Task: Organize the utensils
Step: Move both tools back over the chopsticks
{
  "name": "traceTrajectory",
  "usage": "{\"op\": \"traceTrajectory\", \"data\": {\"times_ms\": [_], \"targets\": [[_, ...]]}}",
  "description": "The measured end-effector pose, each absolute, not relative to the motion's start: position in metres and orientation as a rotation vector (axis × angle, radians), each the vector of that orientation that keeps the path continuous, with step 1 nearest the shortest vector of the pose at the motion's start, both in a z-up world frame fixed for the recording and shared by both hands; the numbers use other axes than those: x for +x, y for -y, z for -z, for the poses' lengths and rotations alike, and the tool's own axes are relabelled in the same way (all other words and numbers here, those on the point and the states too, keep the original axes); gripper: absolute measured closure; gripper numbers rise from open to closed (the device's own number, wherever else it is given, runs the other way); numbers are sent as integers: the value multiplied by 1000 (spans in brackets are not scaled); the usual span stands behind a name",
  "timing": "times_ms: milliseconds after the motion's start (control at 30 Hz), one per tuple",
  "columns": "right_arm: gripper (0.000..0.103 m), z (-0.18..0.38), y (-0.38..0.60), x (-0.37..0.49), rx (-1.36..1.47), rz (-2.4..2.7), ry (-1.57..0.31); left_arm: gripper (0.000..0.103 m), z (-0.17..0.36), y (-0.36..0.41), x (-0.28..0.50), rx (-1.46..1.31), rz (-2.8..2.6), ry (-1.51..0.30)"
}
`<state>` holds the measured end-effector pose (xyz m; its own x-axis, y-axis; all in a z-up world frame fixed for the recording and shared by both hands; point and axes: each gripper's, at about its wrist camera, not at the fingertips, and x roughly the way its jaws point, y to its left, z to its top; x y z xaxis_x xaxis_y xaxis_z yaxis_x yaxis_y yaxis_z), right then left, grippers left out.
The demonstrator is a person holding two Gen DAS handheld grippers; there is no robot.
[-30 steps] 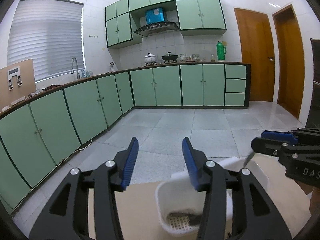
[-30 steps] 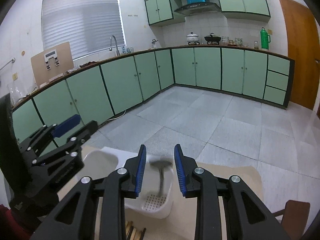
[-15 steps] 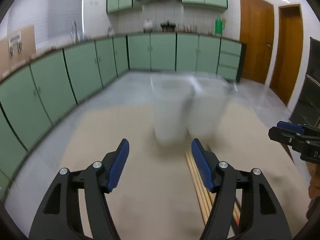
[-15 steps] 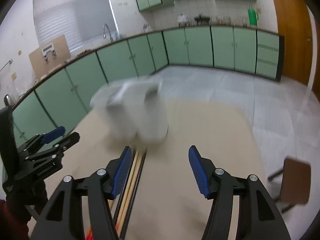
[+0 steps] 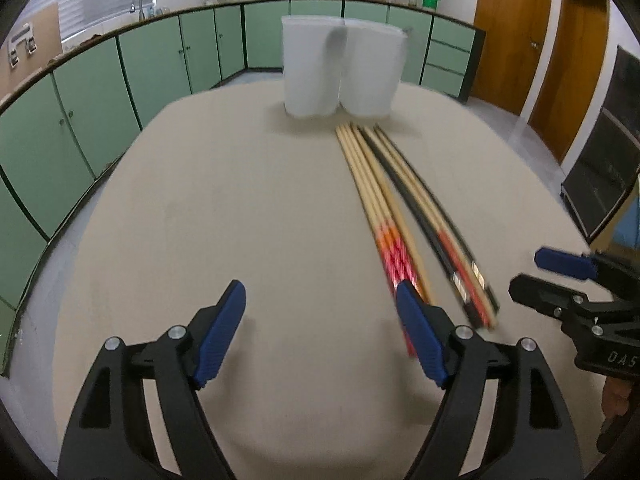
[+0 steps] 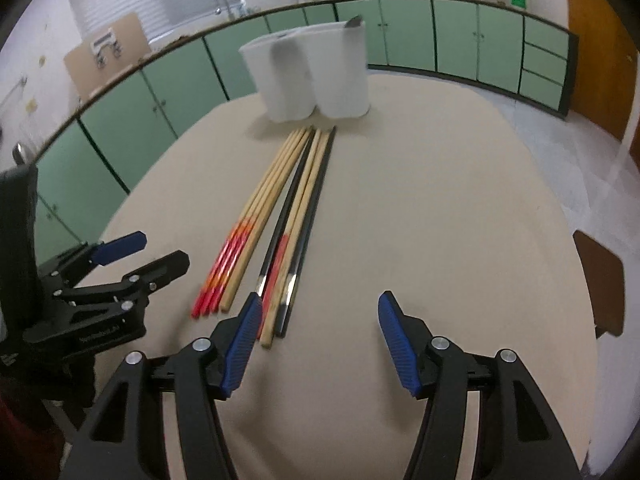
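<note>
Kitchen setting, green cabinets behind; beige tabletop (image 5: 240, 200) carries everything I need. White two-compartment utensil holder (image 5: 340, 76) stands at the far end, with something grey, probably a spoon, showing through one wall; I cannot tell which compartment.

Chopsticks lie in two tight bundles pointing at the holder: the light wooden set with red ends (image 5: 376, 208), and just beside it the dark set mixed with tan ones (image 5: 432, 220).

Left gripper (image 5: 320, 320): jaws spread wide, having just opened further, nothing between them; its right pad sits over the red ends. Right gripper (image 6: 316, 320): jaws spread, nothing held; the dark set's near ends lie just by its left pad.

Risks as I judge them:
- Sticks touch side by side, so closing on one pair may drag neighbours or pinch a mixed pair.
- Thin round sticks on a flat top could roll or scissor out of the pads.
- Both grippers crowd the same near ends; collision likely if I bring them in together.
- Holder looks light; a long stick striking its rim could tip it.
</note>
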<state>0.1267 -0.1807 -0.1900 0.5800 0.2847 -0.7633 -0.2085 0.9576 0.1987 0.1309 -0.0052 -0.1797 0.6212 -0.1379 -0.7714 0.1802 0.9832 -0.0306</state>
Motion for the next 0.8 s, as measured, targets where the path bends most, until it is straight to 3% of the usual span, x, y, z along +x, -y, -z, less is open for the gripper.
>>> {"op": "traceTrajectory", "data": {"times_ms": [633, 733, 800], "targets": [[44, 204, 183, 116, 26, -184, -919, 27, 188, 10, 112, 71, 177, -897], [50, 203, 179, 110, 43, -232, -907, 27, 188, 8, 109, 62, 174, -898], [60, 205, 173, 108, 36, -251, -906, 27, 188, 9, 106, 63, 171, -898]]}}
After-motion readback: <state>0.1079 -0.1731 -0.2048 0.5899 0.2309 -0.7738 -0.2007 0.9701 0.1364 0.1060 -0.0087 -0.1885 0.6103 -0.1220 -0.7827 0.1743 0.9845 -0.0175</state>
